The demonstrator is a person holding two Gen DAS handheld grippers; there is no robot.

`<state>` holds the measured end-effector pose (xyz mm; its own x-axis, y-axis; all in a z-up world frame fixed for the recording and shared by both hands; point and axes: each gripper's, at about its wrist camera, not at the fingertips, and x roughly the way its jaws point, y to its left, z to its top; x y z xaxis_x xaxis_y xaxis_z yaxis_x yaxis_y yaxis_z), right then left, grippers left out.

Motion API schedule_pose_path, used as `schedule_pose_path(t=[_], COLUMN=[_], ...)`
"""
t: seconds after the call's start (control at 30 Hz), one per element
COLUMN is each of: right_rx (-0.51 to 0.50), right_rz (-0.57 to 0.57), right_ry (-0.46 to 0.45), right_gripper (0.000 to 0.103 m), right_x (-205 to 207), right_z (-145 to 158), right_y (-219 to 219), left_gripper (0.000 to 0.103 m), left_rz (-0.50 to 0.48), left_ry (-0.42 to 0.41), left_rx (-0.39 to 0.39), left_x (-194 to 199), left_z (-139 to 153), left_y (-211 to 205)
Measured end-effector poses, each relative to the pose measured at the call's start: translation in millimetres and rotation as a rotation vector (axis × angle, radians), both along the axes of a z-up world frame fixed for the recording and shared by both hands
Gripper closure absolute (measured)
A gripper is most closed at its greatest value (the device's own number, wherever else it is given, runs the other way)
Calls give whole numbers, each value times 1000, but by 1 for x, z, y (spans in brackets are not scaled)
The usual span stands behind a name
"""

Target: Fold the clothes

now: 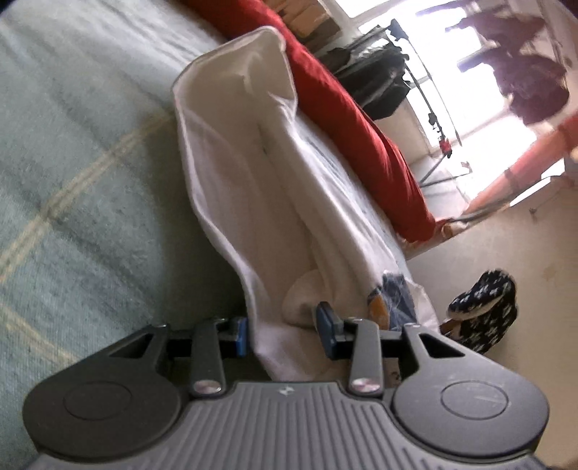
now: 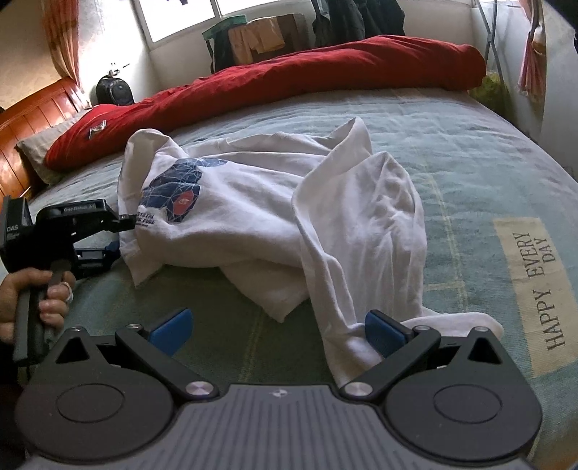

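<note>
Bed w/ green blanket (image 2: 469, 173): white tee (image 2: 274, 217) crumpled; left tool (image 1: 281, 327) part-open astride its edge, right tool (image 2: 278, 332) wide, nothing gripped, prob. regrasping.

Daylight from windows, strong glare, fisheye bending in both views.

In the left wrist view, the window (image 1: 469, 72) far beyond the left tongs (image 1: 285, 330) is blown out to white, and the dark shapes before it are reduced to silhouettes; the whole frame is smeared by motion blur. The right wrist view is sharper, lit from the window (image 2: 180, 18) beyond the right tongs (image 2: 278, 330); soft shadow is cast under the white shirt (image 2: 289, 202). Edges are curved and corners darkened.
</note>
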<state>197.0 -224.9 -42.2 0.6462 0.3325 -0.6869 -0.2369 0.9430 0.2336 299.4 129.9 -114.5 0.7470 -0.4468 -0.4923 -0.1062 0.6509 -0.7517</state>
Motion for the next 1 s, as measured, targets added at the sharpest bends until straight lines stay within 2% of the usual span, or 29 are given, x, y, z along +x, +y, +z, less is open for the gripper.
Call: schedule_pose_path(t=[0.03, 0.1, 0.13, 0.27, 0.53, 0.57, 0.67, 0.73, 0.77, 0.8, 0.9, 1.0], right_rx=[-2, -4, -4, -3, -3, -4, -8, -8, -7, -7, -7, -8], right_rz=[1, 5, 8, 3, 3, 4, 3, 3, 3, 4, 5, 7], right_ry=[1, -1, -4, -7, -17, -16, -15, -13, -10, -9, -6, -4], right_gripper=[0, 0, 0, 0, 0, 0, 0, 0, 0, 0, 0, 0], right_x=[0, -1, -2, -7, -9, -9, -8, -7, -7, -7, -7, -6], right_z=[0, 1, 2, 5, 8, 8, 7, 6, 6, 5, 4, 4], right_y=[1, 3, 3, 0, 1, 2, 5, 7, 8, 8, 9, 9], left_gripper=[68, 78, 81, 103, 103, 103, 102, 89, 78, 72, 69, 69], left_rz=[4, 11, 11, 11, 58, 63, 32, 7, -13, -38, -82, -77], left_ry=[6, 18, 19, 21, -17, -16, 26, 63, 86, 108, 147, 133], left_rx=[4, 17, 34, 127, 286, 286, 204, 148, 119, 84, 27, -6], left_x=[3, 6, 6, 2, -14, -15, -20, -23, -24, -24, -21, -12], left_z=[1, 5, 8, 24, 67, 71, 69, 63, 56, 49, 28, 18], left_y=[0, 2, 1, 1, 48, 56, 71, 75, 71, 65, 46, 33])
